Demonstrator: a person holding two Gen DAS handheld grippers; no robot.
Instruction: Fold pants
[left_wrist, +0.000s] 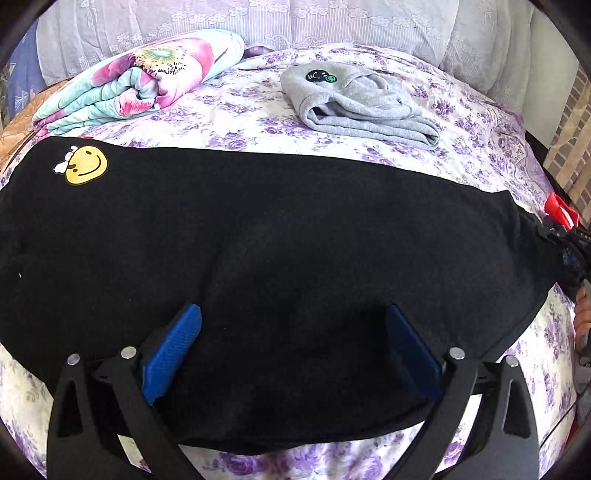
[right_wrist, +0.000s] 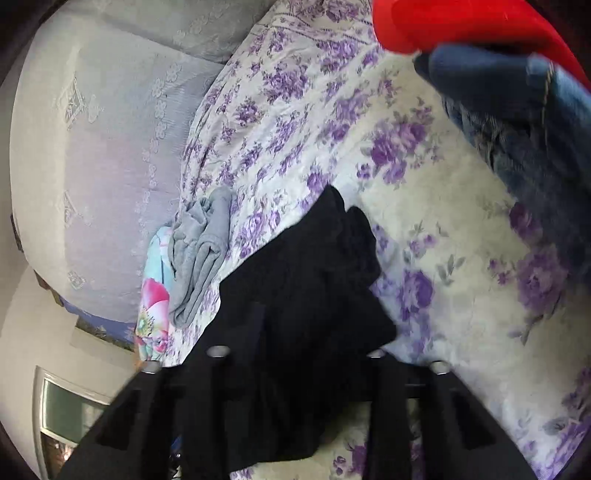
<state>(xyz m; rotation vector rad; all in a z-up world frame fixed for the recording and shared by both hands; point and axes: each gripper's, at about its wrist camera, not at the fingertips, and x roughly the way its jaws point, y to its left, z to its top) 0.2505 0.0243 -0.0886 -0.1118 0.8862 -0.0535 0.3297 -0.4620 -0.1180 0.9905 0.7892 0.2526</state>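
Black soft fleece pants (left_wrist: 277, 240) along bed's (left_wrist: 240, 122) near edge: light, limp, will sag. Left tongs (left_wrist: 291, 347) gape wide above them, empty; right tongs (right_wrist: 295, 369) pinch bunched cloth at one end. Best hold: the ends.

The pants (left_wrist: 295, 240) under my left hand-held gripper (left_wrist: 293, 350) are plain black, with a yellow smiley patch (left_wrist: 86, 165) that has a small white mark at its upper left. My left hand-held gripper has blue pads (left_wrist: 173, 354) on black arms. The bedsheet (left_wrist: 240, 110) is cream-white with purple flowers and grey-green leaves. A folded garment (left_wrist: 354, 103) is light grey with a black-and-green badge. The rolled quilt (left_wrist: 140, 81) is pale turquoise with big pink blooms. The headboard cover (left_wrist: 332, 18) is pale lilac with white flower lace. In my right view I see bright red plastic (right_wrist: 461, 22) and blue denim-like cloth (right_wrist: 517, 110).
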